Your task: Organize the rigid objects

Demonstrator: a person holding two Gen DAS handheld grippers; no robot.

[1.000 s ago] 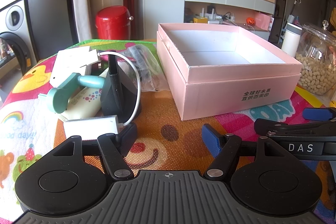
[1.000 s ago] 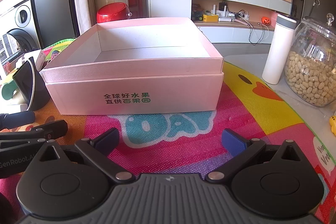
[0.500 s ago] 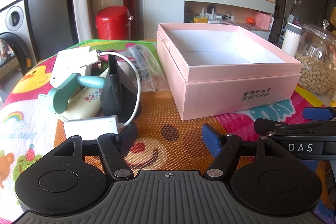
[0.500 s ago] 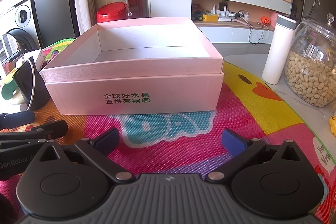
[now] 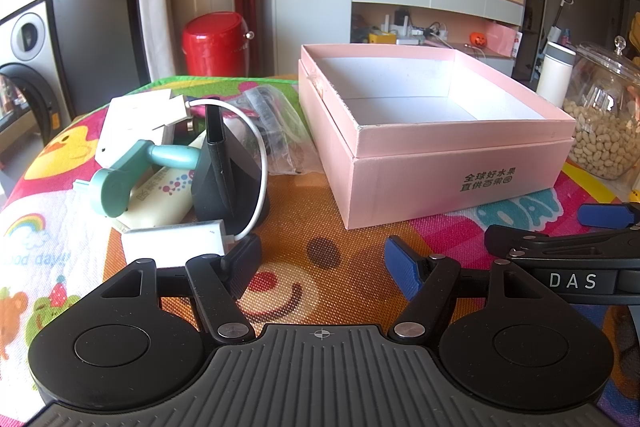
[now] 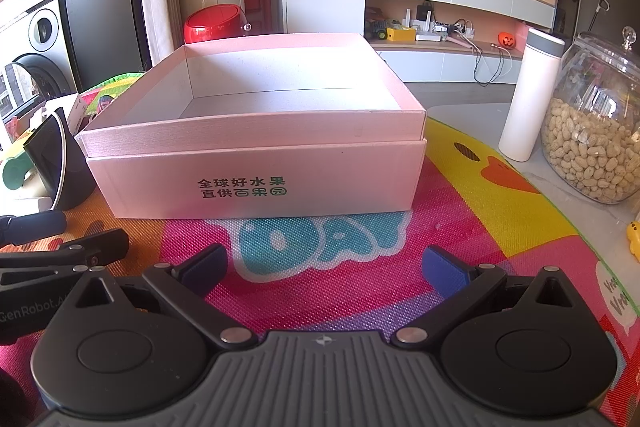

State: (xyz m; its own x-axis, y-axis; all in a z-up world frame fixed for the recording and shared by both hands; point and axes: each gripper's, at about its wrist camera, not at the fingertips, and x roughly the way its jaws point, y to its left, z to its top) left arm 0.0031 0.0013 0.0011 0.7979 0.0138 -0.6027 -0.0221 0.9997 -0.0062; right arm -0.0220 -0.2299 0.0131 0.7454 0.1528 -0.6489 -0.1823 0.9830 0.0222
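- Here, the pink box stands open and empty on the colourful mat, toward the mat's far edge, with green characters printed on its near wall.
- The left gripper hovers low over the mat's near edge, its jaws spread wide with nothing between them; only the orange cartoon print lies beneath.
- The right gripper sits beside it, directly in front of the box, its jaws likewise spread and empty.
- A cluster of loose things lies at the mat's left side, apart from the box's left wall.
- In that cluster, a dark wedge-shaped stand is upright, with a white cable looping around it.
- The cable runs from a white adapter just ahead of the left gripper's left finger.
- A teal handled tool rests across a cream tube, and a white carton lies behind them.
- A clear plastic bag with dark contents lies between the stand and the box.
- Off the mat's right edge stand a white flask and a glass jar of peanuts, close together.
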